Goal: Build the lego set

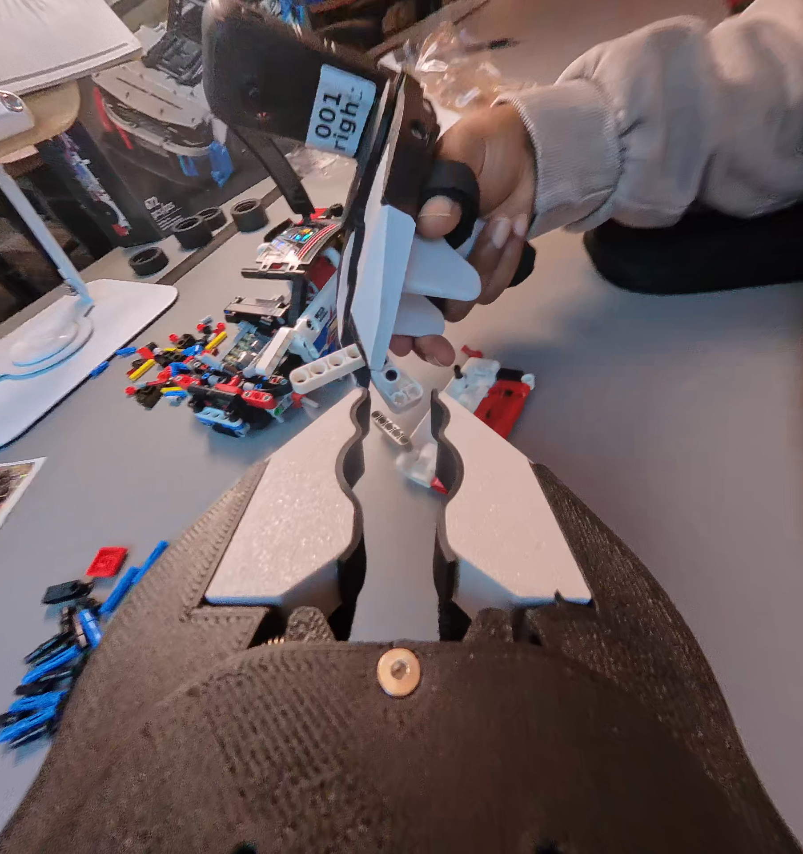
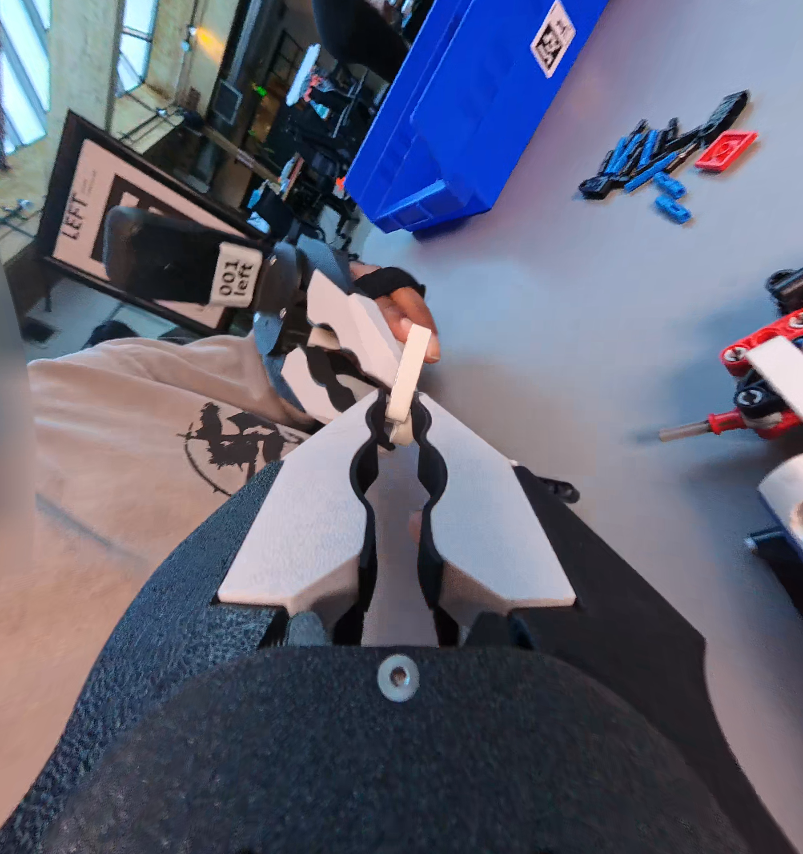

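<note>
Right gripper (image 2: 397, 418): pinched on a white angled beam (image 2: 406, 386) at its tips; the left wrist view shows the same beam (image 1: 328, 369) bent, one arm jutting left and the other reaching down toward the table

Left gripper (image 1: 399, 402): jaws narrowly parted and empty, tips just below the held beam (apparently poised to steady it or take it over)

Why held aloft: judged a mid-air handover or re-grip, so the beam's holes can be turned to the needed angle before fitting

Lego model (image 1: 293, 300): partly built car, white, red and blue, resting on the grey table (image 1: 644, 462) behind the grippers

Loose parts: mixed heap (image 1: 196, 369) beside the model; blue pins (image 1: 48, 674) and a red plate (image 1: 107, 561) near the left gripper; a small grey beam (image 1: 392, 427) lies on the table between its jaws

Surroundings: blue bin (image 2: 459, 115), four black tyres (image 1: 196, 231), white lamp base (image 1: 58, 342)

Progress: mid-build, wheels not yet mounted
</note>
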The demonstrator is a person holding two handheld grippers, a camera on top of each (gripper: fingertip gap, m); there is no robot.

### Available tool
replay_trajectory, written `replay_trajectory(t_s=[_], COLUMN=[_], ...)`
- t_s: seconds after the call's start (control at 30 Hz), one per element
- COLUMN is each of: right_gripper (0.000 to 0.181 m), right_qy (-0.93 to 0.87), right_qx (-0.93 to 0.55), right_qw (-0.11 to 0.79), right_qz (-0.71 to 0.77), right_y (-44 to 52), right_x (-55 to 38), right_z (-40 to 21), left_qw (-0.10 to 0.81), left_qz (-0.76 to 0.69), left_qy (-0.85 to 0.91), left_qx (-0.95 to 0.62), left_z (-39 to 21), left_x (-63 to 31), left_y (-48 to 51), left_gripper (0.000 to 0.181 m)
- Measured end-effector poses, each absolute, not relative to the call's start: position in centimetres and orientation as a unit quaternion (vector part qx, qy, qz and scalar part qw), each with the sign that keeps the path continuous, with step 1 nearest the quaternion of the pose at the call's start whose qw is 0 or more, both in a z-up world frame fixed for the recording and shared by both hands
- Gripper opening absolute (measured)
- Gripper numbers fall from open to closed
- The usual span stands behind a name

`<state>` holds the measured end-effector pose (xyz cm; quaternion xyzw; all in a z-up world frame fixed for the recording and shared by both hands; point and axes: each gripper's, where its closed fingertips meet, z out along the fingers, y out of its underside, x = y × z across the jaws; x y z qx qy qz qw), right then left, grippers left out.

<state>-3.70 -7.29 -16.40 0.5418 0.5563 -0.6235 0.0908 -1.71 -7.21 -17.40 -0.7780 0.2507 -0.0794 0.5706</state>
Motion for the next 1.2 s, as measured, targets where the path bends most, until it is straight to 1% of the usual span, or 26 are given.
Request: replay_trajectory(t_s=[0.03, 0.1, 0.2, 0.3, 0.37, 0.43, 0.53, 0.6, 0.67, 0.7, 0.73, 0.77, 0.83, 0.93, 0.97, 1.0, 1.13, 1.17, 1.2], right_gripper=[0.007, 0.007, 0.007, 0.007, 0.007, 0.007, 0.007, 0.006, 0.008, 0.013, 0.022, 0.028, 0.042, 0.061, 0.061, 0.061, 0.062, 0.053, 0.049], right_qy=[0.561, 0.578, 0.613, 0.643, 0.649, 0.65, 0.643, 0.643, 0.631, 0.629, 0.639, 0.661, 0.721, 0.807, 0.828, 0.843, 0.88, 0.887, 0.895], right_qx=[0.525, 0.509, 0.477, 0.454, 0.444, 0.435, 0.43, 0.435, 0.453, 0.465, 0.475, 0.474, 0.46, 0.448, 0.439, 0.43, 0.403, 0.394, 0.382], right_qw=[0.114, 0.127, 0.155, 0.167, 0.179, 0.194, 0.213, 0.211, 0.186, 0.157, 0.112, 0.057, -0.044, -0.155, -0.167, -0.16, -0.135, -0.127, -0.121], right_qz=[-0.63, -0.626, -0.611, -0.593, -0.592, -0.593, -0.596, -0.595, -0.602, -0.603, -0.595, -0.579, -0.516, -0.351, -0.307, -0.279, -0.214, -0.206, -0.198], right_y=[-7.5, -7.6, -8.5, -9.7, -10.3, -10.6, -10.7, -10.5, -9.9, -9.3, -8.6, -7.8, -6.6, -4.9, -4.8, -5.2, -5.7, -5.7, -5.6], right_x=[-3.2, -2.9, -2.2, -2.0, -2.0, -1.7, -1.2, -1.2, -1.7, -2.2, -2.4, -2.4, -1.3, 0.4, 1.0, 1.7, 2.8, 3.0, 3.1], right_z=[-16.0, -15.8, -15.5, -15.7, -15.8, -15.9, -16.1, -16.2, -16.0, -15.9, -15.9, -16.0, -16.6, -19.4, -20.4, -21.3, -23.9, -24.2, -24.4], left_qw=[0.575, 0.573, 0.537, 0.552, 0.577, 0.59, 0.587, 0.584, 0.585, 0.586, 0.585, 0.584, 0.58, 0.57, 0.566, 0.562, 0.547, 0.542, 0.536], left_qz=[-0.119, -0.19, -0.312, -0.37, -0.316, -0.233, -0.17, -0.148, -0.127, -0.122, -0.122, -0.125, -0.128, -0.13, -0.135, -0.14, -0.139, -0.137, -0.138], left_qy=[0.242, 0.198, 0.134, 0.13, 0.177, 0.25, 0.304, 0.318, 0.318, 0.311, 0.3, 0.289, 0.262, 0.227, 0.219, 0.213, 0.205, 0.203, 0.203], left_qx=[-0.772, -0.772, -0.772, -0.736, -0.732, -0.732, -0.731, -0.732, -0.735, -0.739, -0.744, -0.748, -0.76, -0.779, -0.783, -0.787, -0.8, -0.804, -0.807], left_z=[-16.9, -16.2, -16.4, -15.2, -15.0, -15.2, -15.8, -16.1, -16.0, -16.0, -16.1, -16.1, -16.4, -17.2, -17.5, -17.7, -18.6, -18.9, -19.1], left_x=[-1.6, -2.5, -3.4, -3.0, -2.8, -2.3, -1.5, -1.4, -1.7, -1.9, -2.3, -2.6, -3.6, -4.9, -5.0, -5.1, -5.0, -5.0, -4.9], left_y=[-7.5, -7.7, -8.0, -8.2, -8.3, -8.7, -8.9, -8.9, -8.6, -8.5, -8.3, -8.2, -7.9, -7.4, -7.2, -7.1, -6.9, -6.9, -7.0], left_gripper=[0.026, 0.025, 0.028, 0.024, 0.026, 0.024, 0.013, 0.01, 0.005, 0.005, 0.005, 0.005, 0.005, 0.005, 0.005, 0.005, 0.005, 0.005, 0.005])
